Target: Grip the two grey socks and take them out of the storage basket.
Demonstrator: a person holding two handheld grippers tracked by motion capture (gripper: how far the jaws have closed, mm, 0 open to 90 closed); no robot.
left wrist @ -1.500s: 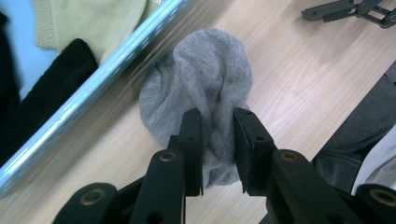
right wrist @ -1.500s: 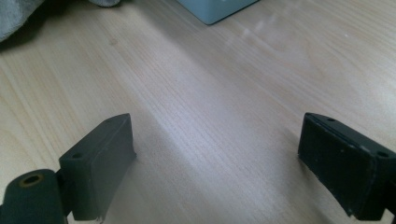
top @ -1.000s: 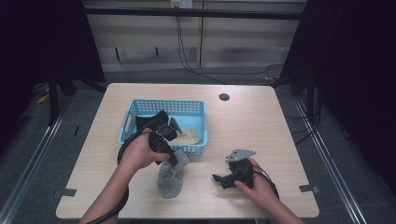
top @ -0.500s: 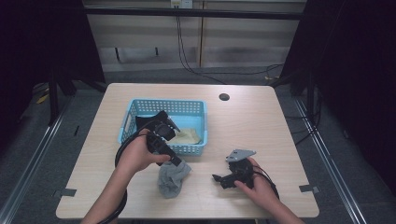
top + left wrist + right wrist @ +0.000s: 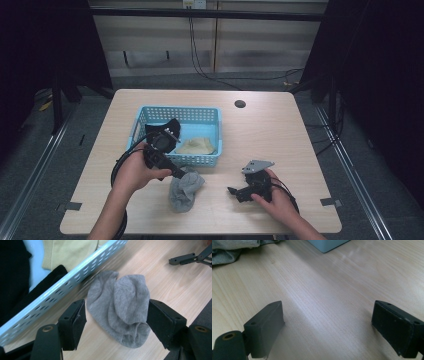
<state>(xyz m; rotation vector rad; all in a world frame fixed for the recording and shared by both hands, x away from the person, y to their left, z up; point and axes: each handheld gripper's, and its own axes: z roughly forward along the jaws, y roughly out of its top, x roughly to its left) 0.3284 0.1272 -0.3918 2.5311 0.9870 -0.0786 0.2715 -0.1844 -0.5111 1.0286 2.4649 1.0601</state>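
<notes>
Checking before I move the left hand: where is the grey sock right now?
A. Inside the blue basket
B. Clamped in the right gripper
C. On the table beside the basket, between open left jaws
C: the grey sock lies crumpled on the table just outside the blue basket, with the left gripper jaws spread either side of it.

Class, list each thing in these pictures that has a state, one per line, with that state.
Left gripper: open, jaws either side of the grey sock.
Right gripper: open, holding nothing.
Grey sock: crumpled on the table, beside the basket.
Blue basket: upright, holding a cream cloth and a black cloth.
</notes>
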